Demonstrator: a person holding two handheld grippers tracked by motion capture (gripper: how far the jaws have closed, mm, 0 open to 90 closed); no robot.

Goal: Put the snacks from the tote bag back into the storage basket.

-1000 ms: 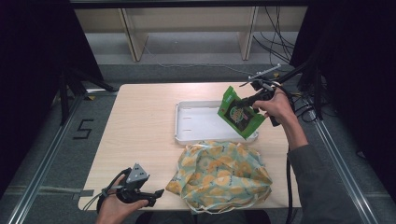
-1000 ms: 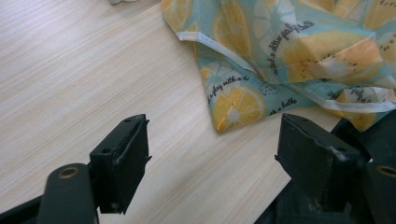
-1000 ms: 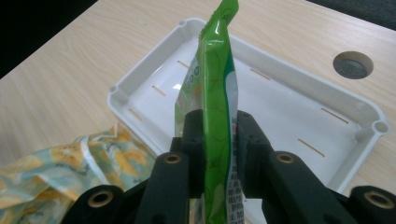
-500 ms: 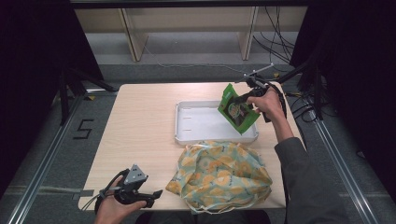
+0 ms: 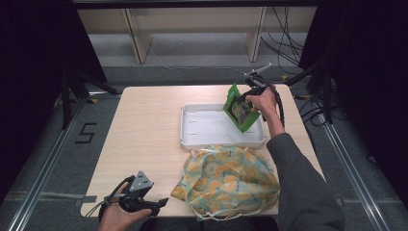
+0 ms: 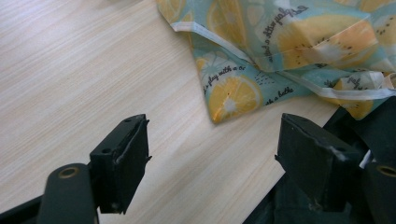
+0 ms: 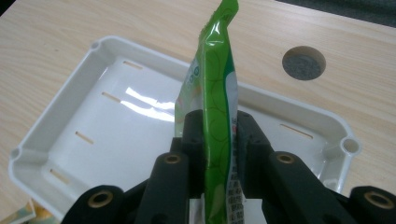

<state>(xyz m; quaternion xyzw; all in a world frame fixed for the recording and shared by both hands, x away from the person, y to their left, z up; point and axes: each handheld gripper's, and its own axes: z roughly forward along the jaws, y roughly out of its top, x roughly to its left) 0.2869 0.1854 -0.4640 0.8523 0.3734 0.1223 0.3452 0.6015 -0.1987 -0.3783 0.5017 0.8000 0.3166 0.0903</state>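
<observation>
The right gripper [image 7: 219,135] is pinching a green snack pouch [image 7: 215,93] between its two black jaws. The jaws squeeze the pouch near its bottom, so the pouch stands up tall and thin, with its top edge pointing away from the hand. In the high view the right gripper [image 5: 248,98] holds the green snack pouch [image 5: 240,111] just over the far right part of a white tray [image 5: 192,139]. I think the pouch is held over the tray because it is going to be put down there.

The white tray [image 7: 56,116] has nothing in it. You can see its shiny floor and little slots.

Near the person sits a cloth bag with lemon pictures [image 5: 228,179], just beside the tray. It is puffy, so there may be more things inside, but I cannot see into it.

The left gripper [image 5: 156,204] rests at the near edge of the wooden table [image 5: 144,125], low and off to the side, out of the way. Its jaws stand wide apart and hold nothing. In its own view the left gripper [image 6: 212,163] looks at a corner of the cloth bag [image 6: 280,51].
</observation>
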